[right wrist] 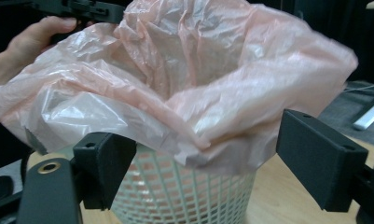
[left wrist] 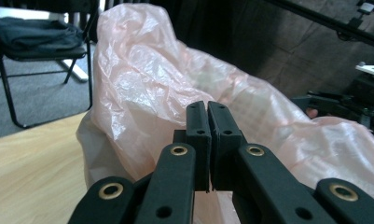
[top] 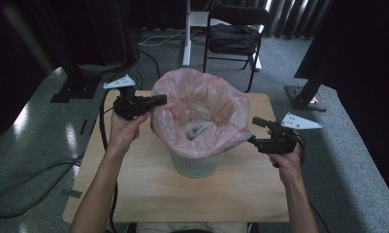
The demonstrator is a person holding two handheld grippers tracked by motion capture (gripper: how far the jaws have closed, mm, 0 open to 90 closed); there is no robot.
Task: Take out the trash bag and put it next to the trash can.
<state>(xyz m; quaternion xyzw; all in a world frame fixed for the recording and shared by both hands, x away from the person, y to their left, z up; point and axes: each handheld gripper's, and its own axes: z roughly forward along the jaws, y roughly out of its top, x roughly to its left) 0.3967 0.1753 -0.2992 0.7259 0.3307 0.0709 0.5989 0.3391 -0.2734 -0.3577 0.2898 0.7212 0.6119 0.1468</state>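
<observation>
A white mesh basket stands mid-table, lined with a crumpled pink plastic bag whose rim flares out over the basket. Something pale and crumpled lies at the bag's bottom. My left gripper is at the bag's left rim, pads pressed together on the film. My right gripper is open at the bag's right side, one jaw on either side of the overhanging rim without touching it. The left hand shows beyond the bag.
The wooden table has bare room in front of and beside the basket. Behind it stand a folding chair with a dark bag on it, a white post and black stand bases. Cables trail on the grey floor.
</observation>
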